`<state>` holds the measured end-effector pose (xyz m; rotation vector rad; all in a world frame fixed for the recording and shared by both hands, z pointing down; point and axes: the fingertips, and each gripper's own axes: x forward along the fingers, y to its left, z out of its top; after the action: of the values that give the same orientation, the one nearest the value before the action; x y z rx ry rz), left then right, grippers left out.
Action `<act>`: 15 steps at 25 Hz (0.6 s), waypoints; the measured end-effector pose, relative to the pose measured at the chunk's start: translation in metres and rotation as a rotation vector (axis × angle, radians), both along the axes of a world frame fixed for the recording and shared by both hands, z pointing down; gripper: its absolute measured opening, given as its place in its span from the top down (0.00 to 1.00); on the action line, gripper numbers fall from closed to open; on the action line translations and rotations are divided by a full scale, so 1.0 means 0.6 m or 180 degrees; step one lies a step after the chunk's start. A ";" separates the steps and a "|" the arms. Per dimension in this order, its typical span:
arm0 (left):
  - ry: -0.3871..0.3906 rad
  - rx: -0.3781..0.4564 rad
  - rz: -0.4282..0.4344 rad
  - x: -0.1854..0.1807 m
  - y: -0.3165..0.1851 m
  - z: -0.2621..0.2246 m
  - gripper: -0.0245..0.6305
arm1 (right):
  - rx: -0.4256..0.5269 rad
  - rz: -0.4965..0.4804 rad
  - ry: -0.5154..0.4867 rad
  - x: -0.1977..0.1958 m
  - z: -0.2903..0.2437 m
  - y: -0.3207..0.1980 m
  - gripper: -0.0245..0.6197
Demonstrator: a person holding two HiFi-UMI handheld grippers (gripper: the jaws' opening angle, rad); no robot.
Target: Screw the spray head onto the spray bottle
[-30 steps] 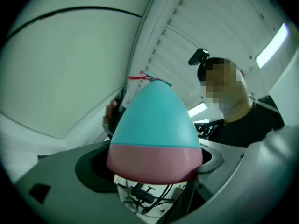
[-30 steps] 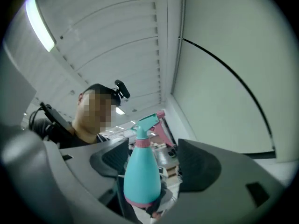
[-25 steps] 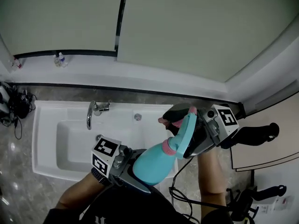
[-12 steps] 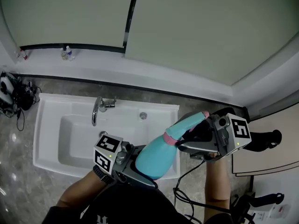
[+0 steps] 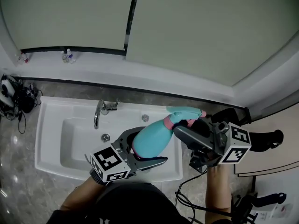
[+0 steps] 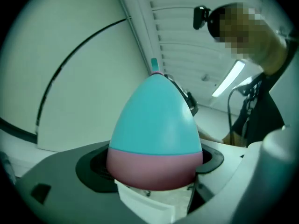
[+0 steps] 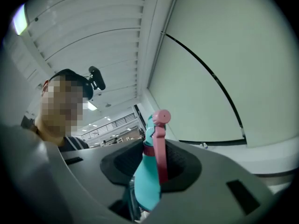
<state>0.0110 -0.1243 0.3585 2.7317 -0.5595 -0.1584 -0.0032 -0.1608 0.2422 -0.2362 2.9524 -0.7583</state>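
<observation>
1. The spray bottle (image 5: 150,141), teal with a pink base, is held level near the centre of the head view, over the front right corner of the white sink (image 5: 44,139). Its neck is pointed toward 2 o'clock.
2. The left hand-held gripper (image 5: 140,149) is clamped on the bottle's base end. In the left gripper view the pink base (image 6: 154,169) is seen seated between the jaws.
3. The spray head (image 5: 184,113) is carried on the neck, at 2 o'clock from the bottle's body, above a pink collar (image 5: 166,122). The right hand-held gripper (image 5: 183,126) is clamped on it, its jaws having just been closing. The pink trigger (image 7: 161,153) is seen between them.
4. Black-and-white square patterns are printed on the marker cubes (image 5: 110,164). The labels of the small bottles (image 5: 69,55) on the ledge at 10 o'clock are too small to be read.
5. How far the head is screwed down cannot be told, since the thread is covered by the collar. The arms are cut off at 6 o'clock.
</observation>
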 end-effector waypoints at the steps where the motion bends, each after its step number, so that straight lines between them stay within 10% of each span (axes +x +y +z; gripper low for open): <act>1: -0.0173 0.0074 -0.0222 -0.004 -0.011 0.007 0.28 | -0.0077 0.0083 0.0029 0.000 0.004 -0.005 0.78; 9: -0.1567 0.0527 -0.1670 -0.044 -0.077 0.066 0.28 | -0.0605 0.0972 0.0226 0.010 0.050 -0.050 0.78; 15: -0.1263 0.0537 -0.1464 -0.028 -0.071 0.060 0.28 | -0.0424 0.1406 0.0271 0.015 0.045 -0.044 0.78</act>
<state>-0.0057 -0.1669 0.3947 2.7571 -1.3366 0.2438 0.0056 -0.1871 0.2690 -0.9120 2.7630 -0.8902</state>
